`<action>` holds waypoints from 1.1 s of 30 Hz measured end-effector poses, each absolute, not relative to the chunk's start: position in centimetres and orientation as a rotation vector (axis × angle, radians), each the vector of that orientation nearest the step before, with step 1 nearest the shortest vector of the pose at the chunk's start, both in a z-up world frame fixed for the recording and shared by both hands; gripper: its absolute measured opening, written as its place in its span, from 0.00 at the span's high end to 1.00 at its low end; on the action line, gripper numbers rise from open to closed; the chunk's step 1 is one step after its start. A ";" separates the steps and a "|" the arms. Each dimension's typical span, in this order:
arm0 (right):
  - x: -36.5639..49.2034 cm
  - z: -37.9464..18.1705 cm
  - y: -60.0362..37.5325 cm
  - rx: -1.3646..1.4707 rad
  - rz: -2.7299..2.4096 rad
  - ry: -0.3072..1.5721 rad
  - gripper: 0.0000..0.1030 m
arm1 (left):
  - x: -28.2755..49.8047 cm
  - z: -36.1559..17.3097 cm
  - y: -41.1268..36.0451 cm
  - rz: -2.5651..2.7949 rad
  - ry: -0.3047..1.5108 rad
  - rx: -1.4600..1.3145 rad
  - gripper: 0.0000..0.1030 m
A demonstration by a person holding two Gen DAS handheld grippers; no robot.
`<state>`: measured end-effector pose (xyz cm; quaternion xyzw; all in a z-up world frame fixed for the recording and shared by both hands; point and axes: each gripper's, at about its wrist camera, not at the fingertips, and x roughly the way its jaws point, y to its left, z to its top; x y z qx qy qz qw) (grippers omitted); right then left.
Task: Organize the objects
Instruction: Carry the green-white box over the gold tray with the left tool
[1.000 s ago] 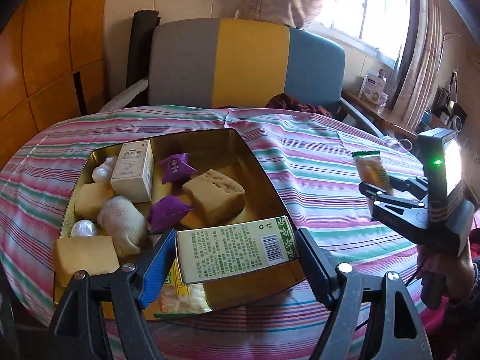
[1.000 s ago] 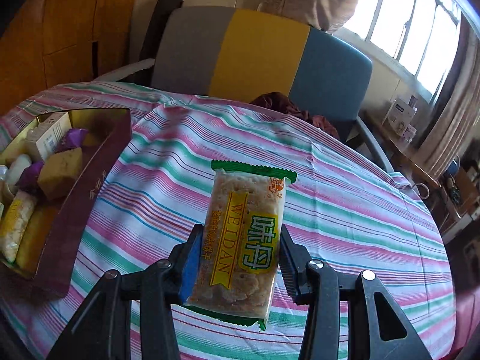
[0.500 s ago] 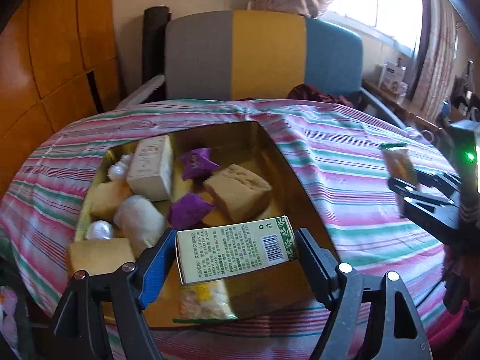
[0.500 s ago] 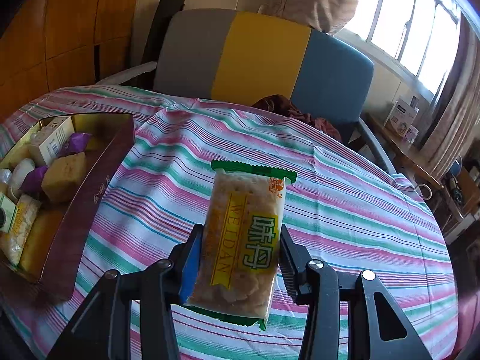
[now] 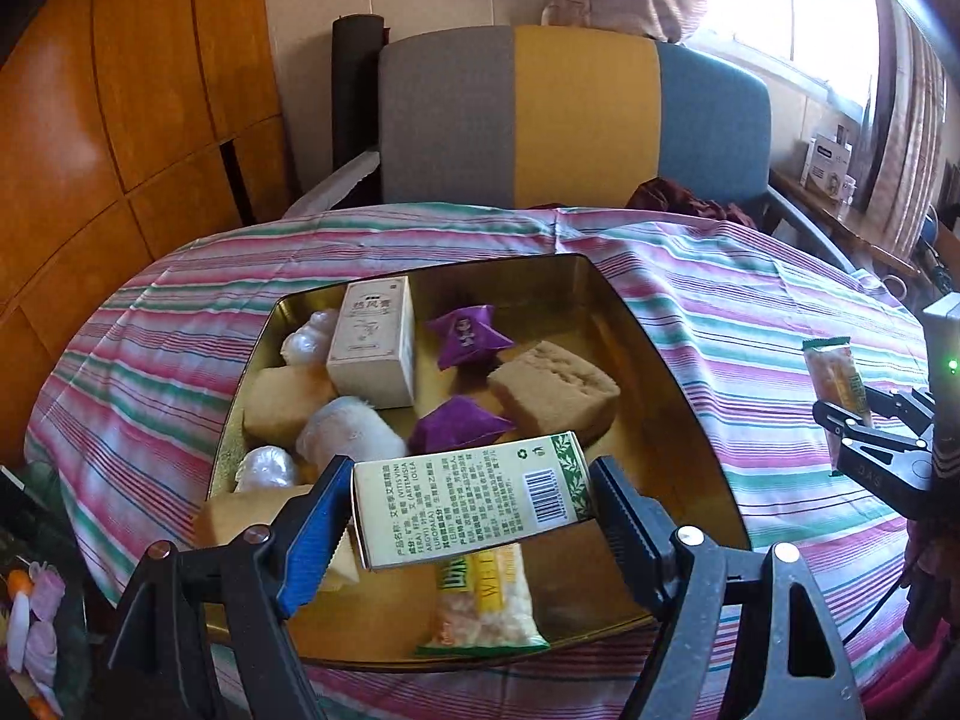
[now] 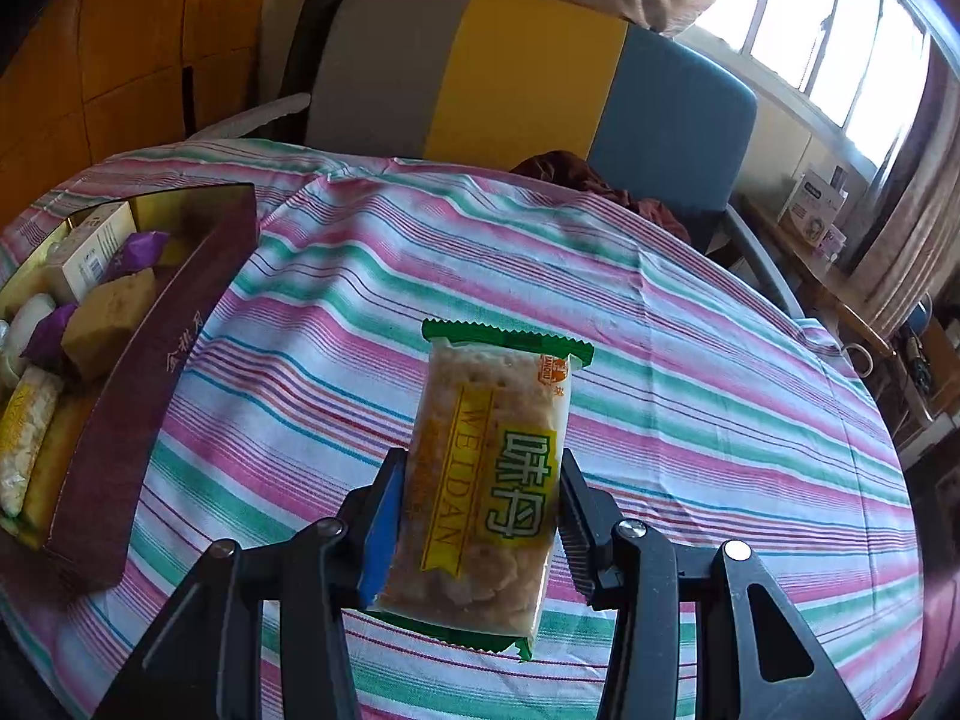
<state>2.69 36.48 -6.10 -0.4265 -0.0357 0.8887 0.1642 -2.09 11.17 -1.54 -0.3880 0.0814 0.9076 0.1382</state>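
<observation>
My left gripper is shut on a green and white carton, held sideways above the near part of the gold tin box. The tin holds a white box, purple wrapped sweets, cakes and a snack packet. My right gripper is shut on a green-edged cracker packet, held upright above the striped cloth to the right of the tin. That gripper also shows at the right edge of the left wrist view.
The round table has a pink, green and white striped cloth. A grey, yellow and blue chair stands behind it with a dark red cloth on the seat. Wooden panels are at left, a window sill with boxes at right.
My left gripper has drawn back and risen with the carton, so more of the tin and the snack packet shows. My right gripper has moved slightly, still holding the cracker packet.
</observation>
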 end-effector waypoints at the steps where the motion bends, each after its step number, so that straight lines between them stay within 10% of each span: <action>1: 2.7 -6.2 36.5 -1.221 2.534 -0.097 0.54 | -2.2 -1.6 11.1 2.628 0.237 -1.123 0.23; 33: 1.9 -7.1 36.3 -1.268 2.551 -0.091 0.54 | -12.6 -5.5 10.7 2.545 -0.106 -1.377 0.23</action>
